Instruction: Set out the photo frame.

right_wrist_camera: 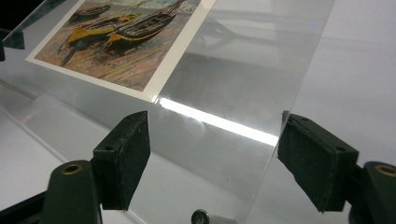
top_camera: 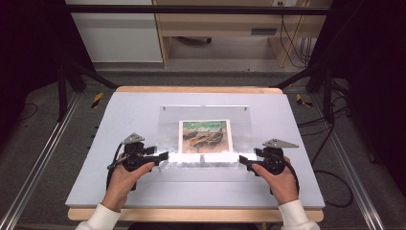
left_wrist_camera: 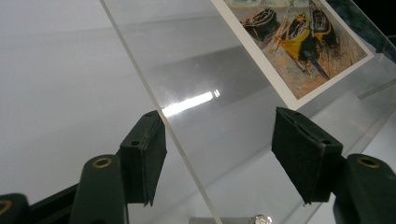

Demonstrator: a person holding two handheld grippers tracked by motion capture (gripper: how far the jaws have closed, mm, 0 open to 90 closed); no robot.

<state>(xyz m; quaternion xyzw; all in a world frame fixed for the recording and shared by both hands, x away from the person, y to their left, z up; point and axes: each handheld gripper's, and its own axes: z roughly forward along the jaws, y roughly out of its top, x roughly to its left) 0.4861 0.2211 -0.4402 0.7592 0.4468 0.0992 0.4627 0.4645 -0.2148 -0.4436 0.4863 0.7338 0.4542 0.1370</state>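
Acrylic sheet (top_camera: 206, 139): clear, lying mid-surface (top_camera: 119, 120) over a boat print (top_camera: 205, 136). Your left gripper (top_camera: 164, 155) sits at its near left corner, jaws released, one on each side of the sheet's edge (left_wrist_camera: 154, 98). Your right gripper (top_camera: 242, 159) sits at the near right corner, jaws likewise spread, grasping nothing.

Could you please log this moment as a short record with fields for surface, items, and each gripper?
surface: pale grey table top
item 1: clear acrylic sheet, its near edge raised off the table
item 2: picture of painted boats with a white border, against the clear sheet
left gripper: jaws open, straddling the sheet's side edge
right gripper: jaws open, straddling the opposite side edge
hands: one on each gripper, white sleeves
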